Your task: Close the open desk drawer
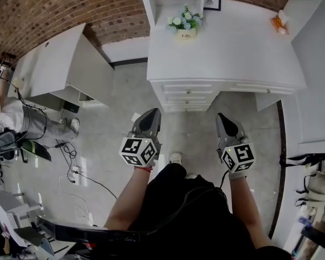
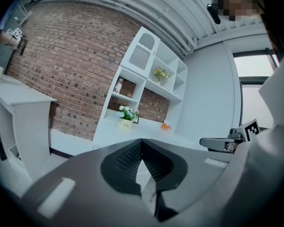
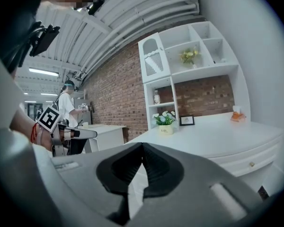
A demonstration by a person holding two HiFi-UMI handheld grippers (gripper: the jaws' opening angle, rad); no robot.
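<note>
1. Desk drawer (image 1: 187, 96): it sat in the stack of white drawer fronts under the tabletop (image 1: 233, 53), on the side facing you. From the head view I could not tell which front stood out.
2. It looked rigid and painted smooth, and I judged it would slide on its runners under a light, steady push. There was no need to grasp it.
3. I would have pressed flat on the middle of the front panel; an off-centre push could skew it, and a gripper tip could slip on the paint.
4. Your left gripper (image 1: 151, 114) and right gripper (image 1: 223, 119) were held side by side over the floor (image 1: 114, 129), pointing at the desk and well apart from it.
5. Both pairs of jaws were together at the tips, with nothing between them.
</note>
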